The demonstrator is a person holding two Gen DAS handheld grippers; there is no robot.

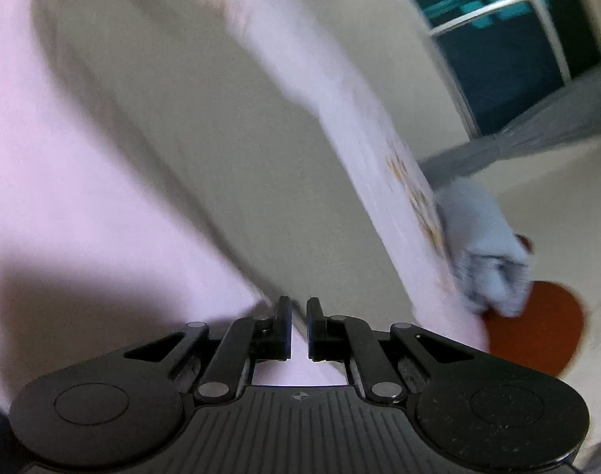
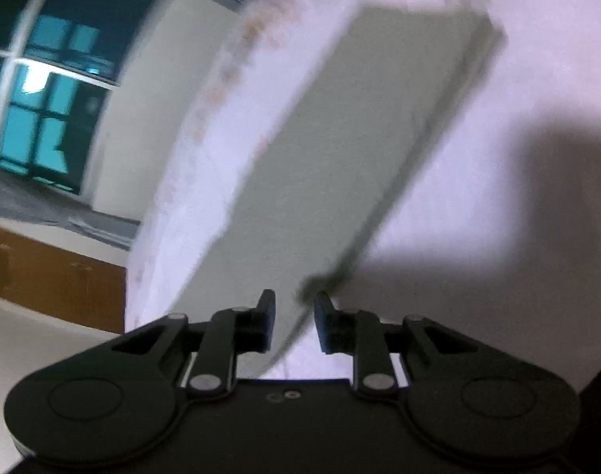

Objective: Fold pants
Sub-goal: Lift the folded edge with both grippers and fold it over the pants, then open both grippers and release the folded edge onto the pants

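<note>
Here the pale pink pants (image 1: 75,166) hang in blurred folds close before both cameras, lifted over a cream surface (image 1: 205,150), with a window (image 1: 509,35) beyond. The left gripper (image 1: 299,328) is pinched on a fabric edge, jaws nearly together; the right gripper (image 2: 294,322) has jaws slightly apart with an edge between them, pads seemingly not pressing. The fold would likely go best with both edges level and taut.
</note>
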